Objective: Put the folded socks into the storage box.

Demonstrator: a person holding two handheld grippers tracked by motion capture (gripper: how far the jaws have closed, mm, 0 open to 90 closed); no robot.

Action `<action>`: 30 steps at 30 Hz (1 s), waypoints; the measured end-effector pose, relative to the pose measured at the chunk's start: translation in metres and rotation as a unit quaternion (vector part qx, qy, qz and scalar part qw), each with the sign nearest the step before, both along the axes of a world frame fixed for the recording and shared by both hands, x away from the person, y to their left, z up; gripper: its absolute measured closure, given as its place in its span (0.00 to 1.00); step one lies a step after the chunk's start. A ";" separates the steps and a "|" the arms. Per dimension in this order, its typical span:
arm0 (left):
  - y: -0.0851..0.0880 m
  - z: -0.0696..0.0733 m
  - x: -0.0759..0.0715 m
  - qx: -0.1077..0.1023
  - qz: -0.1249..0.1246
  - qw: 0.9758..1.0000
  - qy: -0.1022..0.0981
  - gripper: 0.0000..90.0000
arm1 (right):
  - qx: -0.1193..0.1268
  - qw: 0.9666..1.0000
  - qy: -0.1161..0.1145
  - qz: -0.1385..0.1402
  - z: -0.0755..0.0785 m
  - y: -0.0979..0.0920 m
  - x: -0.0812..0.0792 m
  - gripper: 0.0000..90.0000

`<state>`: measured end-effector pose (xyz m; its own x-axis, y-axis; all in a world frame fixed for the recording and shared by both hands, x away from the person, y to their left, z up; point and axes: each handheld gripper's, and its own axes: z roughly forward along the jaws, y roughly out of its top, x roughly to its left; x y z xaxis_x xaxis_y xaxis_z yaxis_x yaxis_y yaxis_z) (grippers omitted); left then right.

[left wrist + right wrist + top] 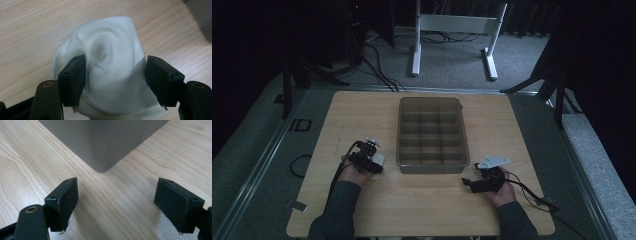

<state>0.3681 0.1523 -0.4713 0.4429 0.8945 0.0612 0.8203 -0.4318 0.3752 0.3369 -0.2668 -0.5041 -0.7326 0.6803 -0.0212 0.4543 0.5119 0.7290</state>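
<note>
Both grippers rest wide open: left gripper [115, 82] straddles a white cloth [110, 70], right gripper [125, 205] faces the grey box [105, 142].

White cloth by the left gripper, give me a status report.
Left gripper open, fingers astride white cloth on table. Right gripper open, empty, facing divided tray corner. Nothing in the way.

A grey divided tray [432, 135] stands mid-table, blocking straight passage between the two sides. The table [362, 107] is bare wood along its left, right and near edges. The tray's near corner [101, 168] (rounded) rises just ahead of the right gripper [116, 206].
</note>
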 end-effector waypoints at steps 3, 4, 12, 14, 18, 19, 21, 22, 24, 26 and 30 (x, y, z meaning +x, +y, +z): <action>0.000 0.000 0.000 0.005 0.005 1.000 -0.004 0.40 | 0.000 1.000 0.000 0.000 0.000 0.000 0.000 0.21; 0.001 0.001 0.000 0.004 0.008 1.000 -0.006 0.44 | 0.000 1.000 0.000 0.000 0.000 0.000 0.000 0.21; 0.008 0.002 -0.003 0.011 0.012 1.000 -0.025 0.73 | 0.000 1.000 0.000 0.000 0.000 0.000 0.000 0.21; 0.010 0.002 -0.003 0.007 0.009 1.000 -0.021 0.76 | 0.000 1.000 0.000 -0.001 0.000 0.000 0.000 0.21; 0.012 0.003 -0.001 0.001 0.006 1.000 -0.012 0.77 | 0.000 1.000 0.000 0.000 0.000 0.000 0.000 0.21; 0.013 0.004 -0.001 0.000 0.003 1.000 -0.010 0.77 | 0.000 1.000 0.000 0.000 0.000 0.000 0.000 0.21; 0.014 0.004 -0.001 -0.005 -0.003 1.000 -0.006 0.77 | 0.000 1.000 0.000 0.000 0.000 0.000 0.000 0.21; 0.015 0.004 -0.001 -0.008 -0.005 1.000 -0.005 0.77 | 0.000 1.000 0.000 0.000 0.000 0.000 0.000 0.21; 0.017 0.004 -0.002 -0.016 -0.015 1.000 -0.002 0.77 | 0.000 1.000 0.000 0.000 0.000 0.000 0.000 0.21; 0.020 0.004 -0.002 -0.026 -0.019 0.999 -0.005 0.77 | 0.000 1.000 -0.001 0.000 0.000 0.000 0.000 0.21; 0.025 0.004 -0.003 -0.042 -0.028 0.999 -0.005 0.77 | 0.000 1.000 0.000 0.000 0.000 0.000 0.000 0.21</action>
